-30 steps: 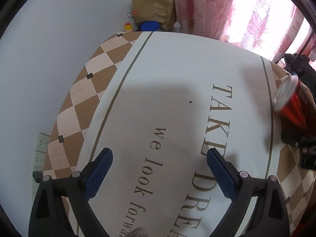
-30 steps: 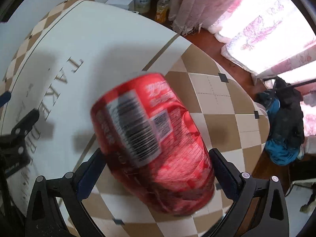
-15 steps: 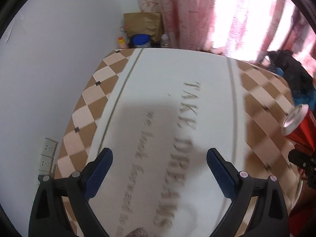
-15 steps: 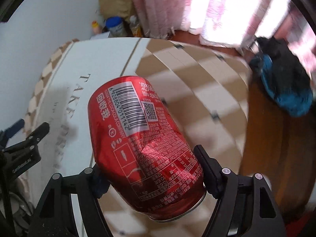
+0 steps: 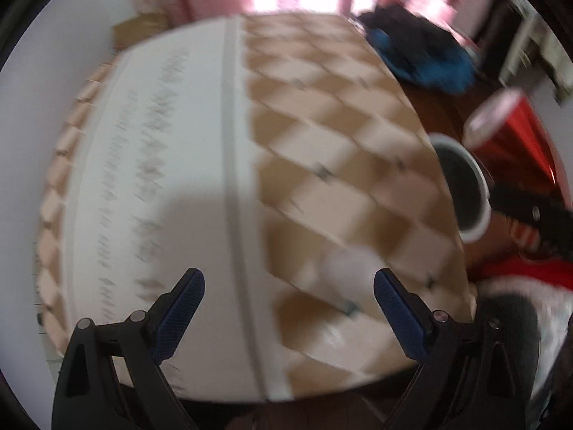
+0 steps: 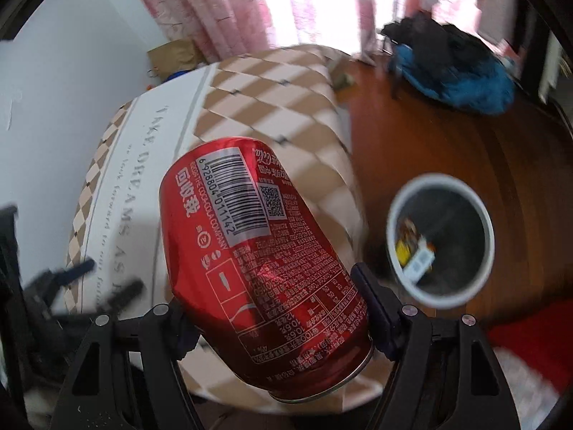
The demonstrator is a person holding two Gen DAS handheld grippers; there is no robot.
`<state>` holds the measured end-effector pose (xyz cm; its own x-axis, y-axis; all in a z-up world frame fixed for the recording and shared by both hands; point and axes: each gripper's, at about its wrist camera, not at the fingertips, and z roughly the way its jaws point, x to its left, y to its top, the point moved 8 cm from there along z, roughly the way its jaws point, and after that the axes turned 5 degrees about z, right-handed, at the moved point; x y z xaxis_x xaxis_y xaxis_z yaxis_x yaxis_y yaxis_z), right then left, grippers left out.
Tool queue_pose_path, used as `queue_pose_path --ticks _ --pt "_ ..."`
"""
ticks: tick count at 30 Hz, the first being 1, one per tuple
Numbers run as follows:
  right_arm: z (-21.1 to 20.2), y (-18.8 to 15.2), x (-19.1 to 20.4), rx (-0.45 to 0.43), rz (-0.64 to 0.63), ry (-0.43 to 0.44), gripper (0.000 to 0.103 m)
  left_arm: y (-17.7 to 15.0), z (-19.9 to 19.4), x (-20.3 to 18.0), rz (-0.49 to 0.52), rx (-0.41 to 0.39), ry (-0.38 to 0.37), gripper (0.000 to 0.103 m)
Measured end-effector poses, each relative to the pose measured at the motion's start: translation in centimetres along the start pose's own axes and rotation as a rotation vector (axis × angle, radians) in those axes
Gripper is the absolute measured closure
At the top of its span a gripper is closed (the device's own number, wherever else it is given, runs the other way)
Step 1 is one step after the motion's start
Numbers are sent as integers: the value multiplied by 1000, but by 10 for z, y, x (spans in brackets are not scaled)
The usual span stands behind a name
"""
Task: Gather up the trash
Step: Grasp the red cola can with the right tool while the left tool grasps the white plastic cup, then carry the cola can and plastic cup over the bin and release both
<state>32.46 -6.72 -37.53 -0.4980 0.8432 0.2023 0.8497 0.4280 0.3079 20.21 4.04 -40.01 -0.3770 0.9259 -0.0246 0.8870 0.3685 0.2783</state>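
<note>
My right gripper (image 6: 275,304) is shut on a red Coca-Cola can (image 6: 258,251), held tilted in the air over the table's right edge. The can also shows in the left wrist view (image 5: 512,136) at the far right, above the bin. A white-rimmed trash bin (image 6: 440,236) stands on the wooden floor to the right of the table, with some yellow and white scraps inside; it also shows in the left wrist view (image 5: 462,186). My left gripper (image 5: 288,308) is open and empty above the table.
The table (image 5: 322,179) has a white cloth with lettering and a brown checked border. A blue and black bag (image 6: 458,75) lies on the floor at the back right. Pink curtains (image 6: 222,7) and a paper bag (image 6: 172,57) stand behind the table.
Both grippers have swung right. The right gripper has carried the can past the table's edge, and the trash bin has come into view on the floor.
</note>
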Motion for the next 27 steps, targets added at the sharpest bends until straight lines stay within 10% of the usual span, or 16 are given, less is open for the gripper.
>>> queue_pose_path --ticks 4,14,27 --pt "1 -28 -28 9 65 -15 27 -6 14 -33 24 15 -32 10" --pt "16 -48 -48 18 124 -11 27 17 33 -38 -35 -19 -17 82" --pt "21 -43 -31 2 118 37 27 14 8 -12 -61 -95 35 82"
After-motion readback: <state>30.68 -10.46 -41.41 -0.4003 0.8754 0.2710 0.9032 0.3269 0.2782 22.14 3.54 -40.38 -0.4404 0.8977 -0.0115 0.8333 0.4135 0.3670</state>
